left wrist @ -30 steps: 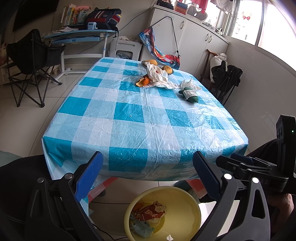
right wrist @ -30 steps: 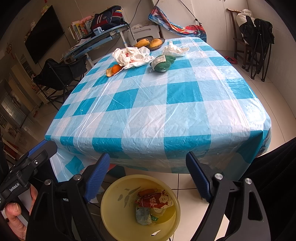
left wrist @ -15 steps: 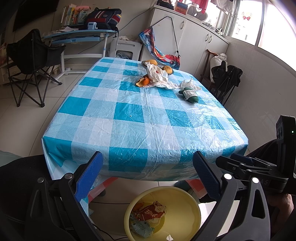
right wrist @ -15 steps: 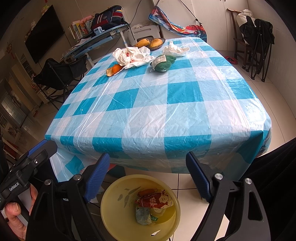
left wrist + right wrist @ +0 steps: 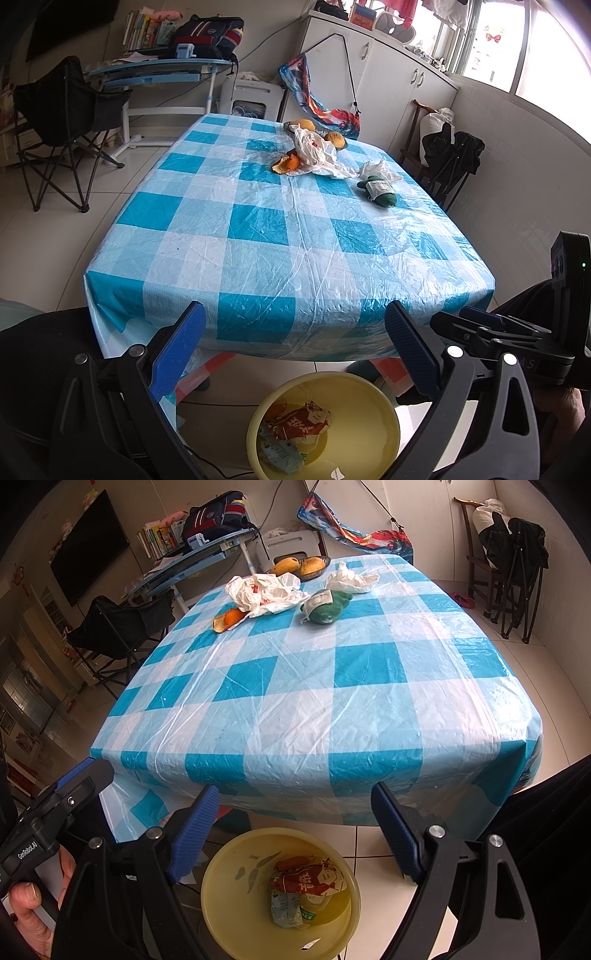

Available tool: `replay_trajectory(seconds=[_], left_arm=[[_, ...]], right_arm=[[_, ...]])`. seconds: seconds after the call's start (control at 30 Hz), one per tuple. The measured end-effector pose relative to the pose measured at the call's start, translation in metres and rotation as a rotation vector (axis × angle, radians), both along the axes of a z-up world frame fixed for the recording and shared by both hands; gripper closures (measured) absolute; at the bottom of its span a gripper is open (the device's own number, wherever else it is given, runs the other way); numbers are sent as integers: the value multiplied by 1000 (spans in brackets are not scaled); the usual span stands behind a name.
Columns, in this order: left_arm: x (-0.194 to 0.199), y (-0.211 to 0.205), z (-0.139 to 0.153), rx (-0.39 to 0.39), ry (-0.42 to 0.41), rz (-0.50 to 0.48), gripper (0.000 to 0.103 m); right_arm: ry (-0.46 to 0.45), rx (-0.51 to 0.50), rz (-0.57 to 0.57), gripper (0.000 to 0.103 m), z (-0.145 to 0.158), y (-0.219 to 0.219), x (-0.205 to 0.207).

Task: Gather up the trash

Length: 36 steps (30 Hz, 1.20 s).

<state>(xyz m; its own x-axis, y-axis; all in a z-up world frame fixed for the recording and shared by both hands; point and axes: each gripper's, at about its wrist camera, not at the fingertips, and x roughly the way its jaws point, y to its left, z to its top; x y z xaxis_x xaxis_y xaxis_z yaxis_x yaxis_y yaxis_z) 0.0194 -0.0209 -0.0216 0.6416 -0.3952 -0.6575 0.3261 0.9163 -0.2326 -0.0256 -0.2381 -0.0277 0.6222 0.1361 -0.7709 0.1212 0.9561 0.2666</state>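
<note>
Four pieces of trash lie at the far end of the table [image 5: 369, 716], well apart from both grippers: one crumpled white plastic bag [image 5: 266, 590], one orange peel [image 5: 227, 620] just beside it and partly tucked under its edge, one wadded white tissue [image 5: 351, 578], and one dark green wrapped item with a white label [image 5: 327, 607]. Two mangoes sit in one dark dish [image 5: 299, 565] behind them; those look like food, not trash.

One yellow bin [image 5: 225, 878] stands on the floor at the near edge of the table, already holding a red snack wrapper [image 5: 308, 880] and a couple of other packets.

Both tools are spread wide and carry nothing: the left gripper [image 5: 295, 350] and the right gripper [image 5: 295, 830] hang over the bin.

By the look of them, the bag and tissue are feather-light and limp, so a pinch on a raised fold should do; the bag's film may slip. The peel is probably soft and curled, best taken across its upturned rim. The green item seems firmer and heavier; gripping it across its middle seems safest.
</note>
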Motion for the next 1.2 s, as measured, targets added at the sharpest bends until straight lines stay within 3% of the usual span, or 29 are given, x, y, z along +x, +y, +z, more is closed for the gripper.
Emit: replay_trajectory(seconds=[0.17, 0.43, 0.7, 0.97, 1.2], left_arm=[[1, 3, 3, -19, 0, 15, 9], [5, 18, 12, -112, 5, 84, 9], [24, 12, 18, -111, 1, 101, 9], [65, -10, 22, -81, 8, 81, 9], [121, -28, 37, -119, -1, 125, 9]], right_arm=[[-6, 3, 12, 22, 3, 1, 3], [-46, 11, 42, 22, 18, -4, 18], [-72, 2, 43, 22, 26, -19, 58], [-98, -13, 53, 22, 38, -31, 101], [-82, -17, 45, 22, 34, -47, 133]])
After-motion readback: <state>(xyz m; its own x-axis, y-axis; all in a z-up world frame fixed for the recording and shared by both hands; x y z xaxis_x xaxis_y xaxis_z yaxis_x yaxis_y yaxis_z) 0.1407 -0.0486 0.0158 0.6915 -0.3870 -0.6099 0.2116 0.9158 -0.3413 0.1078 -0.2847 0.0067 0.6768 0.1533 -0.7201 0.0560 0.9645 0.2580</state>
